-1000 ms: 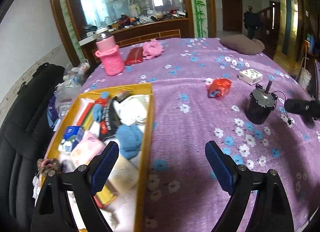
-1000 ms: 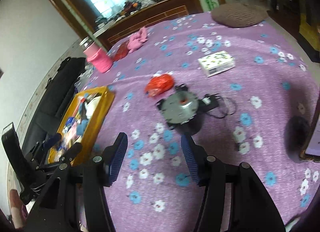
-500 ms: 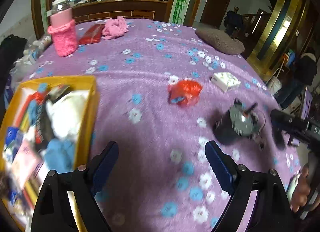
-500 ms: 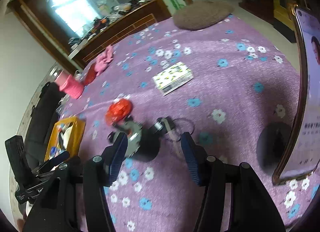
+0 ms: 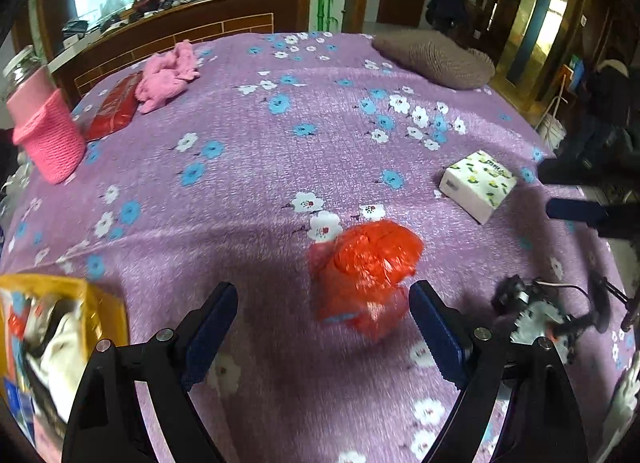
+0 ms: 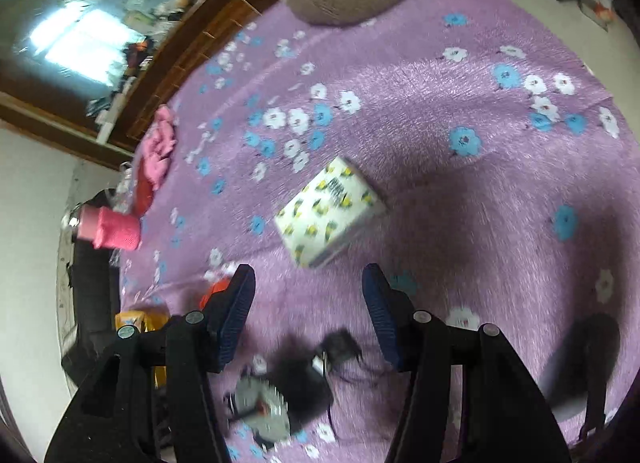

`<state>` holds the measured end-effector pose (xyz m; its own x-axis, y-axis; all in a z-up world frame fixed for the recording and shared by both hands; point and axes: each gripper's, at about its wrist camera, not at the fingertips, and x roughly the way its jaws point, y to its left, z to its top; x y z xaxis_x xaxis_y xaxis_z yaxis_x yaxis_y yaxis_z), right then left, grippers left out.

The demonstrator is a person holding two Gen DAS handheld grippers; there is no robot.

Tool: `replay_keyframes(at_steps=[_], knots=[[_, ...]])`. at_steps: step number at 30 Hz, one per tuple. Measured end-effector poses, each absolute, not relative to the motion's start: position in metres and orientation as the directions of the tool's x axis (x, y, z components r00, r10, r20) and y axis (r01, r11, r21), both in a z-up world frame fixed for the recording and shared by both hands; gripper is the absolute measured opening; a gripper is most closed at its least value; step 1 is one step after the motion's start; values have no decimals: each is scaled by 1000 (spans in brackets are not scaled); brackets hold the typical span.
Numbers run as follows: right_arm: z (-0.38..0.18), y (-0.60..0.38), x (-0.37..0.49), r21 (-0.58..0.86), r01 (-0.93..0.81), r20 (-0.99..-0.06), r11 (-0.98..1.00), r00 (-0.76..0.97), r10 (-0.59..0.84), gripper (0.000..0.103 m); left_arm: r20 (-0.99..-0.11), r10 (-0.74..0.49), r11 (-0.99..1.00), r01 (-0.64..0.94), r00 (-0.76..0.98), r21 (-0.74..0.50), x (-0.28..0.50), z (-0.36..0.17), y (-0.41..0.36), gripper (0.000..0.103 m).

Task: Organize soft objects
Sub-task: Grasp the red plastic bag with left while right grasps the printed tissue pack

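Observation:
A crumpled red plastic bag (image 5: 368,267) lies on the purple flowered cloth just ahead of my open, empty left gripper (image 5: 322,327), nearer its right finger. A white tissue pack with a yellow print (image 6: 330,211) lies just ahead of my open, empty right gripper (image 6: 308,317); it also shows in the left wrist view (image 5: 478,183). A yellow tray (image 5: 96,303) full of soft items sits at the lower left. A pink cloth (image 5: 168,75) and a red pouch (image 5: 114,107) lie at the far side.
A black motor with wires (image 6: 280,391) lies under the right gripper and shows at the right of the left wrist view (image 5: 536,315). A jar in a pink knit sleeve (image 5: 44,127) stands far left. A brown cushion (image 5: 436,57) lies at the far edge.
Both grippers moved forward over the cloth. The left came off the yellow tray toward the red bag. The right passed over the motor toward the tissue pack. Both stayed open.

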<state>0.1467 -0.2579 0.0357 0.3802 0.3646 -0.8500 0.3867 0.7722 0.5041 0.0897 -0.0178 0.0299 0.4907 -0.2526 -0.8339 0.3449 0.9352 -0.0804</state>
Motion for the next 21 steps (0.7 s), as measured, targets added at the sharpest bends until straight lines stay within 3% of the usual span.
replay_keyframes(at_steps=[13,21], knots=[[7,-244,211,278,427,-954,861,226,196,54,-835,-249,929,364,491,-63,107,17,-29,87],[8,-231,231,240,406,-966,882,187,177,54,-839,-237,933,356,490,-55,110,15,-33,88]])
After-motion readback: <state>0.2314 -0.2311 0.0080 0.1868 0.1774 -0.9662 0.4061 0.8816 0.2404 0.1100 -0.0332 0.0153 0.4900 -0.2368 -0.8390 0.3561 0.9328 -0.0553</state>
